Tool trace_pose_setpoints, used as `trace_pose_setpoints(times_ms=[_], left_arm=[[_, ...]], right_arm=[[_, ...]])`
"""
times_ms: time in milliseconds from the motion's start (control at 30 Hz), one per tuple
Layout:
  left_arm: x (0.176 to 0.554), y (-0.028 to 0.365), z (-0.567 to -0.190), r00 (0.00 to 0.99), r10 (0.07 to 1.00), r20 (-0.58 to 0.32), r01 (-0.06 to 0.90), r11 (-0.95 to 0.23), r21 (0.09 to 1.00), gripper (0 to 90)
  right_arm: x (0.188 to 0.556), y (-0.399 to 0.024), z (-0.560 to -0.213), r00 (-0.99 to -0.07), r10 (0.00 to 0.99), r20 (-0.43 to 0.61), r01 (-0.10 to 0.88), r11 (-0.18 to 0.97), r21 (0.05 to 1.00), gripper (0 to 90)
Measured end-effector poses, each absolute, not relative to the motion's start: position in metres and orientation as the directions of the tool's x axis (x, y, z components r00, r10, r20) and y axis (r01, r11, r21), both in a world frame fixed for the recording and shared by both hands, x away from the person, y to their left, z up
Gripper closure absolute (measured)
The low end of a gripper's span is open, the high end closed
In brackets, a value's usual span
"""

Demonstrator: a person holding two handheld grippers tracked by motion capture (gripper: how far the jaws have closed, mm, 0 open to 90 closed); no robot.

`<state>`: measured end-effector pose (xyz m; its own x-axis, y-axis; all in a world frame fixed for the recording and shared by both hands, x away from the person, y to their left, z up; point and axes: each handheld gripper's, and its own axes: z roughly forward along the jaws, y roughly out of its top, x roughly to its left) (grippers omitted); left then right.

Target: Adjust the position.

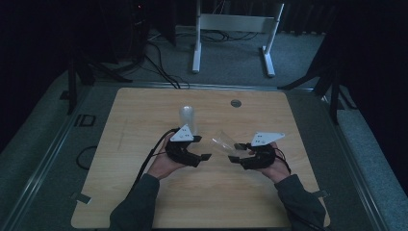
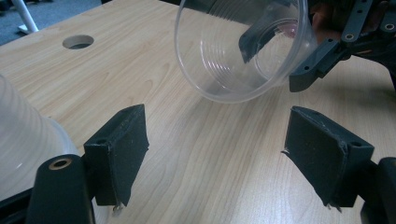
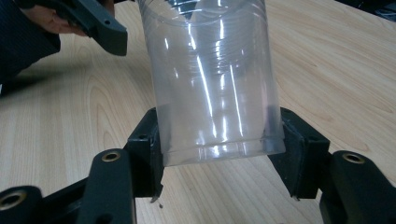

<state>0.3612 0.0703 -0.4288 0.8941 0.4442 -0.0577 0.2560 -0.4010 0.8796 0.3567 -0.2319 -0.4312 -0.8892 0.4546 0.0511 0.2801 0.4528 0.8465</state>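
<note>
Clear thin plastic makes the cup (image 3: 212, 79) in your right gripper (image 1: 234, 151) light, slick and easy to crush, so keep the jaws clamped only gently around its base, where the ribbed wall is stiffest, as it hangs tilted above the table (image 1: 144, 192). Your left gripper (image 2: 224, 149) stands apart with nothing between its 2 jaws, just below the cup's mouth. A second clear cup (image 1: 187, 117) stands upside down on the pale wood-grain top beside it.

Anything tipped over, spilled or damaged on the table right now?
Nothing spilled or broken. The one thing askew is the clear cup: the right claw grips it near its base, tilted off the table with its mouth toward the open, empty left claw. That looks deliberate. A second cup stands on the table behind the left hand.
</note>
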Motion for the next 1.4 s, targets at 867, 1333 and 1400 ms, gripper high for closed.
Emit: trace_pose_setpoints(times_ms=[867,1333,1400], left_arm=[[0.36,0.067,-0.431,0.896,0.43,-0.109,0.271,-0.337,0.902,21.7],[0.362,0.066,-0.43,0.904,0.387,-0.18,0.307,-0.298,0.904,19.2],[0.362,0.065,-0.43,0.904,0.389,-0.177,0.306,-0.301,0.903,19.2]], right_arm=[[0.352,-0.228,-0.444,-0.884,0.445,0.146,0.294,0.286,0.912,41.8],[0.349,-0.222,-0.449,-0.896,0.419,0.147,0.269,0.249,0.93,41.8],[0.349,-0.22,-0.449,-0.898,0.415,0.144,0.265,0.251,0.931,41.9]])
